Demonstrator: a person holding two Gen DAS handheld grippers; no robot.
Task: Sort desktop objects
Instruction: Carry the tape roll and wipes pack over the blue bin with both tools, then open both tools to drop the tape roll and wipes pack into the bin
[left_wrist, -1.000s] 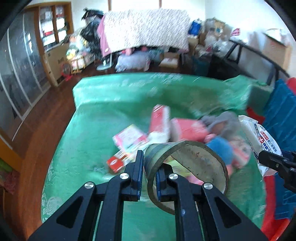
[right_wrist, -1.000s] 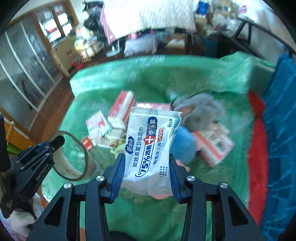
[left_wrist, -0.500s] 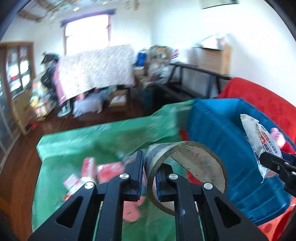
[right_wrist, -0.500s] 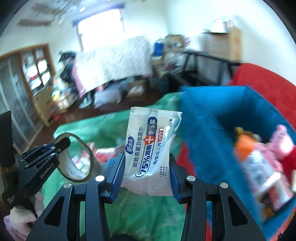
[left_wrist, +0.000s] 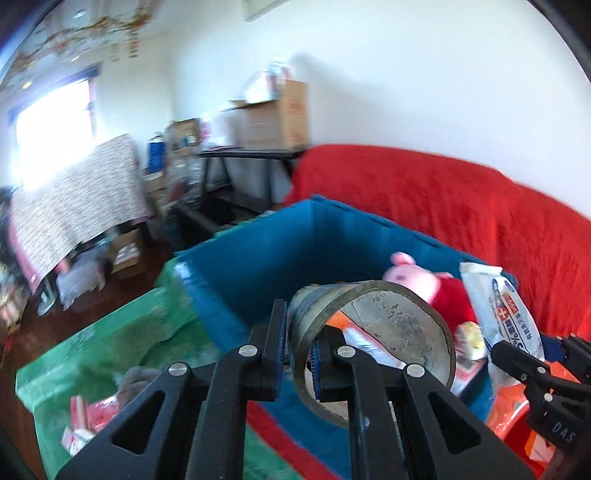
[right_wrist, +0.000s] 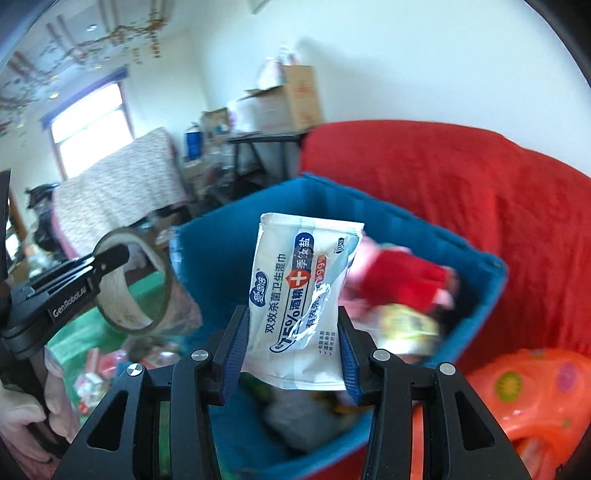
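My left gripper (left_wrist: 298, 347) is shut on the wall of a brown tape roll (left_wrist: 373, 332) and holds it up at the near edge of the blue fabric bin (left_wrist: 280, 254). The roll also shows in the right wrist view (right_wrist: 147, 284). My right gripper (right_wrist: 293, 354) is shut on a white wet-wipes packet (right_wrist: 303, 295), held upright over the blue bin (right_wrist: 221, 258). The packet shows at the right of the left wrist view (left_wrist: 506, 314). The bin holds a pink plush pig (left_wrist: 417, 277) and other items.
A red blanket (left_wrist: 443, 206) covers the sofa behind the bin. An orange plastic toy (right_wrist: 532, 398) lies right of the bin. The green cloth (left_wrist: 110, 350) at lower left carries red and white packets (left_wrist: 88, 417). Cardboard boxes and a black rack stand by the far wall.
Both grippers swung right and up from the green cloth to the blue bin, carrying the tape roll and the wipes packet. The bin now fills the middle of both views.
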